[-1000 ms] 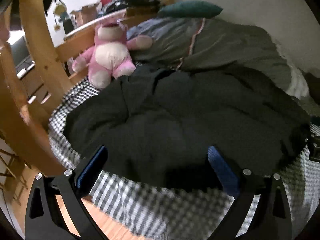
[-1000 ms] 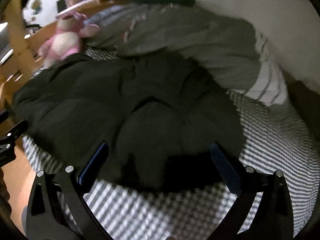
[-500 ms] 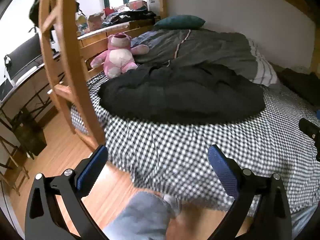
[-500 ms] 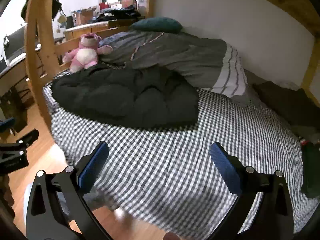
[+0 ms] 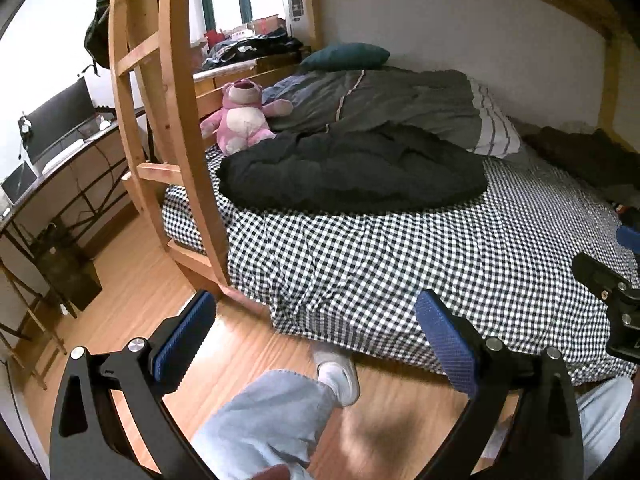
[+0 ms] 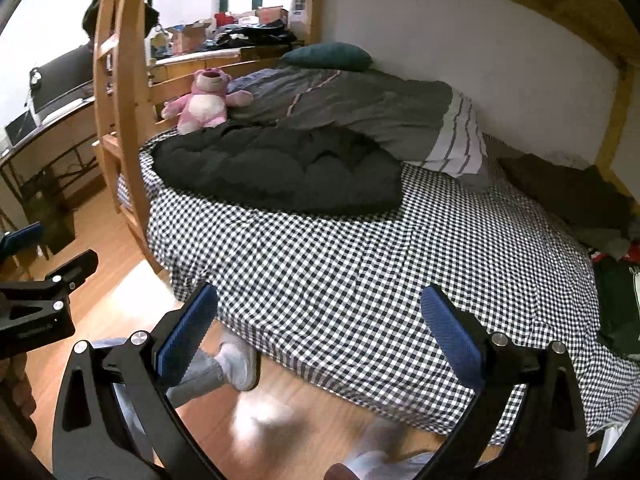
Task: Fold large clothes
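Observation:
A black puffy jacket (image 5: 352,172) lies bunched in a flat heap on the checked bed sheet (image 5: 420,256), at the bed's far left; it also shows in the right wrist view (image 6: 280,172). My left gripper (image 5: 316,336) is open and empty, held off the bed's near edge above the wooden floor. My right gripper (image 6: 320,328) is open and empty, also back from the bed's near edge. Both are well apart from the jacket.
A pink plush bear (image 5: 242,114) sits behind the jacket, beside a grey duvet (image 5: 384,100). A wooden bunk ladder (image 5: 168,92) stands at the bed's left. Dark clothes (image 6: 576,196) lie at the bed's right end. The person's legs and white shoe (image 5: 338,374) are below.
Both grippers have pulled back from right over the jacket to beyond the bed's near edge. The jacket stays on the bed.

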`<action>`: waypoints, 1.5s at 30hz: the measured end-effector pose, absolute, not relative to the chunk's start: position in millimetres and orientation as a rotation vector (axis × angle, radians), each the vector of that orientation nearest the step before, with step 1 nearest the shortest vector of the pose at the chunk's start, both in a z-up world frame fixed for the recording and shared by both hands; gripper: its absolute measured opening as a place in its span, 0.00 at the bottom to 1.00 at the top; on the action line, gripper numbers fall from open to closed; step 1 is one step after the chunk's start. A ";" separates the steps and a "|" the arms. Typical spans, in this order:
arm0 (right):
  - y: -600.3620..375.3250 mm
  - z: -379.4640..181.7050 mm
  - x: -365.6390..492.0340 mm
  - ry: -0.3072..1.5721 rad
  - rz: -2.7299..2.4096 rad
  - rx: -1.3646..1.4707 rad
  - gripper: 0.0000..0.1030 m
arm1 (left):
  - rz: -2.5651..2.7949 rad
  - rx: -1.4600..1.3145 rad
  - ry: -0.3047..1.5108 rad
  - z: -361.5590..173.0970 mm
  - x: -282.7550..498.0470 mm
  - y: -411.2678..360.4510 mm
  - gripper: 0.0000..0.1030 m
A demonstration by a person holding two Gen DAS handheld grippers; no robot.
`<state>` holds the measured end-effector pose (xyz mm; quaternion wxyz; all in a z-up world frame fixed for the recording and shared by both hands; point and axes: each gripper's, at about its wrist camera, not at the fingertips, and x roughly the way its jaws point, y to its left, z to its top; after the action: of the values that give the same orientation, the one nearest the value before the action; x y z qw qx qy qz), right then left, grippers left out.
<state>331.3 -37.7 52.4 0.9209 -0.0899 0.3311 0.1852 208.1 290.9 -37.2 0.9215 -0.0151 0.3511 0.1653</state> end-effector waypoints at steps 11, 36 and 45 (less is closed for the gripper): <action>-47.5 43.4 322.7 0.677 0.349 -0.178 0.97 | 0.342 -0.012 0.741 -49.6 212.9 283.6 0.96; 4.6 8.1 338.0 0.736 0.364 -0.222 0.97 | 0.377 -0.019 0.808 -89.2 227.0 318.1 0.96; 0.1 9.5 339.3 0.737 0.365 -0.212 0.97 | 0.380 -0.009 0.813 -86.8 229.7 317.5 0.96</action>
<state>339.2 0.1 9.5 0.9112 -0.1028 0.3576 0.1768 229.7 317.5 -86.8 0.9011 -0.0043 0.3929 0.1835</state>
